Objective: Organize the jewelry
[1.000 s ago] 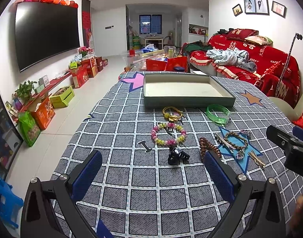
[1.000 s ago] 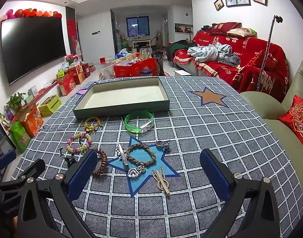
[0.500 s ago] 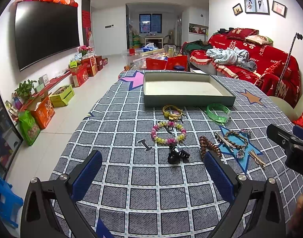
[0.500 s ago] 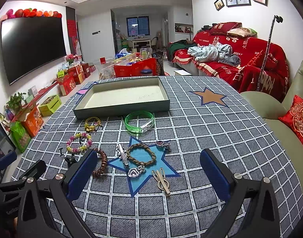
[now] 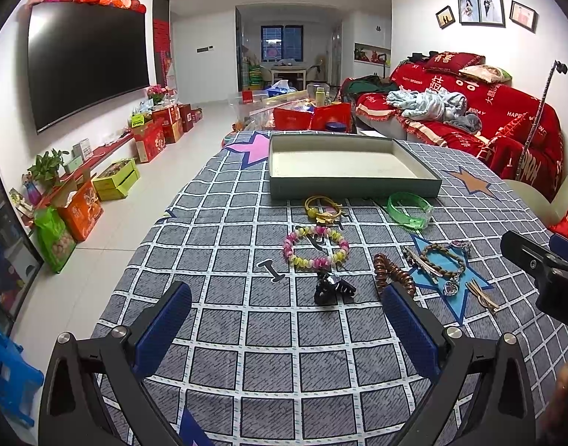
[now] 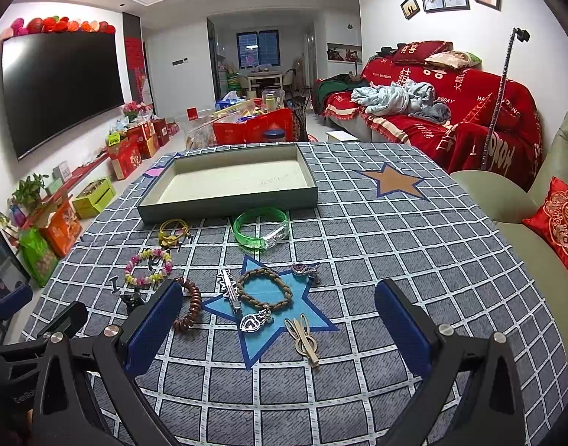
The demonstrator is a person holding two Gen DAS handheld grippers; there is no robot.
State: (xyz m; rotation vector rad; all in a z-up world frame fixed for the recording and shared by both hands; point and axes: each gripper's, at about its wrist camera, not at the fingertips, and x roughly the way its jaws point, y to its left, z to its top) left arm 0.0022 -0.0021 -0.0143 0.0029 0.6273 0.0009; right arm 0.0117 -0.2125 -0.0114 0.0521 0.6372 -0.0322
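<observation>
A shallow grey-green tray (image 5: 354,187) (image 6: 228,206) lies bare at the far side of the checked cloth. In front of it are a yellow hair tie (image 5: 323,208), a green bangle (image 5: 410,210) (image 6: 261,226), a pink-and-yellow bead bracelet (image 5: 315,247) (image 6: 148,267), a black claw clip (image 5: 332,289), a brown spiral band (image 5: 393,273) (image 6: 189,306), a braided bracelet with a heart charm (image 6: 265,291), a silver clip (image 6: 230,291) and a gold hairpin (image 6: 304,338). My left gripper (image 5: 287,329) is open just short of the claw clip. My right gripper (image 6: 278,329) is open over the blue star, holding nothing.
The table (image 6: 414,260) carries a grey grid cloth with star patches. A red-covered sofa (image 6: 451,111) and a pale green armchair (image 6: 525,204) stand to the right. A TV (image 5: 83,63) and boxes line the left wall; floor lies off the left edge.
Both grippers have hardly moved; the left view has crept slightly forward. Nothing was picked up or shifted.
</observation>
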